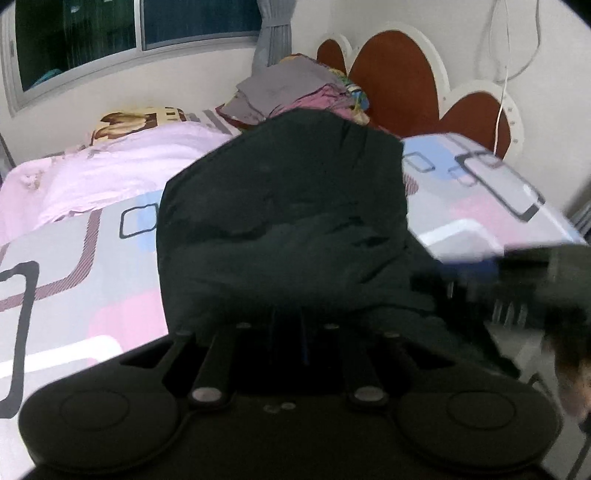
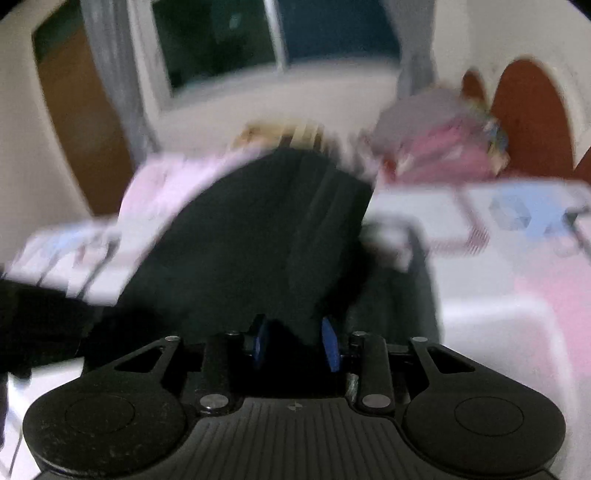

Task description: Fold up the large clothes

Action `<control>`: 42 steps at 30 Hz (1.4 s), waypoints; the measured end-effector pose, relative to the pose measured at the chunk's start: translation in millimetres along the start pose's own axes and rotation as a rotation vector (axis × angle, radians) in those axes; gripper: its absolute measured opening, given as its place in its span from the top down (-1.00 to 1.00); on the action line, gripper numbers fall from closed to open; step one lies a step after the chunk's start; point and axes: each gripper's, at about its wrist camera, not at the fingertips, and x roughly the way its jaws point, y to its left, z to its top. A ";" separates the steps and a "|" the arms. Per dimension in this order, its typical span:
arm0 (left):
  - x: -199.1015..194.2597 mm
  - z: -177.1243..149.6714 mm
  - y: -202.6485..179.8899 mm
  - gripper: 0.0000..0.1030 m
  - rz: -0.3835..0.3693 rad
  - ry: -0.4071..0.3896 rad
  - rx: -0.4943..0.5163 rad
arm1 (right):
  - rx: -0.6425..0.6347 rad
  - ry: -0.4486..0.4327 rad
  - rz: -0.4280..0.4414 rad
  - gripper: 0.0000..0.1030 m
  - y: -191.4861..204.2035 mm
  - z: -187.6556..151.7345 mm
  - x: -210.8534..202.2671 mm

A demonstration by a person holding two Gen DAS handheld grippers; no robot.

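A large dark garment (image 1: 280, 206) lies in a heap on the patterned bed sheet (image 1: 74, 258) and drapes toward me over both grippers. In the left wrist view its near edge covers my left gripper (image 1: 289, 339); the blue pads show only faintly, close together under the cloth. In the blurred right wrist view the same garment (image 2: 258, 229) runs down between the blue fingertips (image 2: 330, 347) of my right gripper (image 2: 294, 345), which pinch a thick bunch of it. A blurred dark shape with blue at the right of the left wrist view looks like the right gripper (image 1: 476, 267).
A pale pink blanket (image 1: 110, 173) and a printed pillow (image 1: 136, 120) lie at the bed's far left. A pile of grey and pink clothes (image 1: 291, 92) sits against the brown and white headboard (image 1: 399, 81). A window (image 1: 74, 33) and curtain are behind.
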 end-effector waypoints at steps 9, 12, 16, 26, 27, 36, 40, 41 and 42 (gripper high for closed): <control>8.8 -3.5 2.2 0.66 -0.013 0.002 0.010 | 0.069 0.064 0.012 0.37 -3.9 -7.8 21.5; -9.0 11.3 15.4 0.54 -0.003 -0.074 0.000 | 0.020 -0.047 -0.009 0.37 -3.7 10.8 -8.3; 0.3 49.2 47.2 0.57 0.033 -0.107 -0.066 | -0.041 -0.164 0.019 0.37 16.4 61.7 -17.1; 78.7 86.7 68.3 0.57 0.011 -0.027 -0.141 | -0.092 0.061 -0.071 0.37 8.1 138.1 108.2; 82.2 85.2 64.4 0.57 0.020 -0.026 -0.122 | -0.075 0.087 -0.090 0.37 1.0 129.1 115.5; 110.2 62.8 32.2 0.56 0.123 -0.069 -0.081 | 0.066 0.045 -0.099 0.39 -32.0 85.9 143.4; 113.8 59.9 29.7 0.55 0.139 -0.069 -0.069 | 0.040 0.015 -0.130 0.40 -29.1 82.4 150.8; 113.3 60.8 26.8 0.56 0.145 -0.063 -0.047 | 0.029 0.014 -0.134 0.39 -27.5 83.6 154.1; 111.4 63.0 23.7 0.56 0.152 -0.053 -0.022 | 0.017 0.018 -0.136 0.39 -26.8 84.6 152.8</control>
